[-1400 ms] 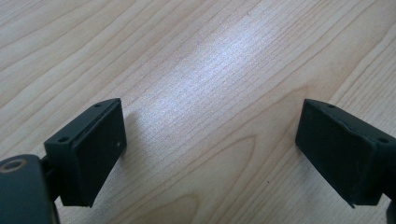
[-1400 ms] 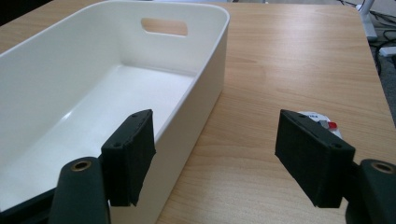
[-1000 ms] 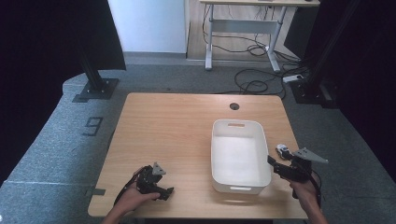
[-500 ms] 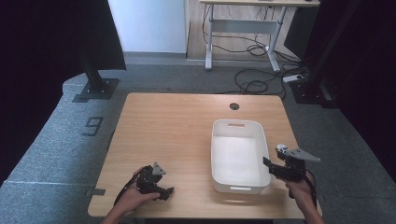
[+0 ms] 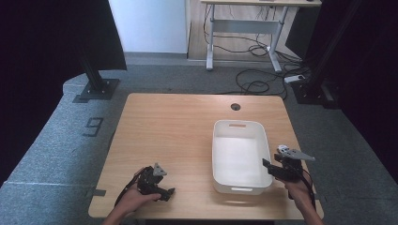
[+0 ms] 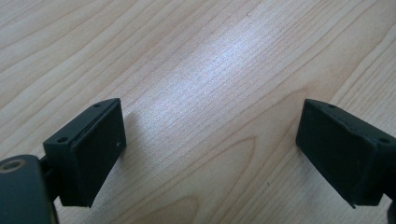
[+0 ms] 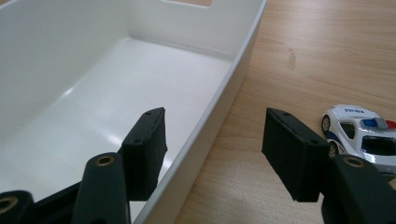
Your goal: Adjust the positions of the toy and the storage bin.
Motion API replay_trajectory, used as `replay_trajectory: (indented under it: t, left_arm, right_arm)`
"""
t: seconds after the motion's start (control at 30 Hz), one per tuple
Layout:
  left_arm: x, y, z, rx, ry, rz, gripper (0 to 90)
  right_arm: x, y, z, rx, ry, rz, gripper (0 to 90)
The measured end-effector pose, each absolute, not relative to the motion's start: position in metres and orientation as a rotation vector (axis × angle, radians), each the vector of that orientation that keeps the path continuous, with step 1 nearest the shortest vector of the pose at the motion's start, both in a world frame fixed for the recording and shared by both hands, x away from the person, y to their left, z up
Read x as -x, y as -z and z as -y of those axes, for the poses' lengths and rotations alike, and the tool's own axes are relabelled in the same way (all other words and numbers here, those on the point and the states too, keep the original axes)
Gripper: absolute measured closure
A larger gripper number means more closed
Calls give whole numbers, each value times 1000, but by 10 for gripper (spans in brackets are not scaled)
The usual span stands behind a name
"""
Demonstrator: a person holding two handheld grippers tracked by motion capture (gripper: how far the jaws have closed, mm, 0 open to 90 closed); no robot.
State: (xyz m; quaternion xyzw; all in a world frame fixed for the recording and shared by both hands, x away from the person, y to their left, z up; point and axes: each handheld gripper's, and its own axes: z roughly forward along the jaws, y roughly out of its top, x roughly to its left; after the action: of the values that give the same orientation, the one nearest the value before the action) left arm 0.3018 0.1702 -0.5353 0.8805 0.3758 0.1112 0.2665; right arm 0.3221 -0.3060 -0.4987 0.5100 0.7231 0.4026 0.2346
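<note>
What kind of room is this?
Probably a lab or workshop for recording handling tasks: a wooden table stands on grey carpet between black stands, with a desk and loose cables behind.

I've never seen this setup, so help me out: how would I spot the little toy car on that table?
Start at the wooden table and find the white tub on its right half. The right gripper straddles that tub's right-hand wall, jaws open. The toy car sits on bare wood just outside that wall: a small white police car with blue and red roof lights.
</note>
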Motion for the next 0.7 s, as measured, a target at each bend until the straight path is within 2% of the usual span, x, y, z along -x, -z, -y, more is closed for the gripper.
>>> replay_trajectory:
  t: [0.7]
  left_arm:
    - [-302, 535, -170, -2376, -301, -1015, 86]
  right_arm:
    - [-324, 502, 300, -1530, -1162, -2010, 596]
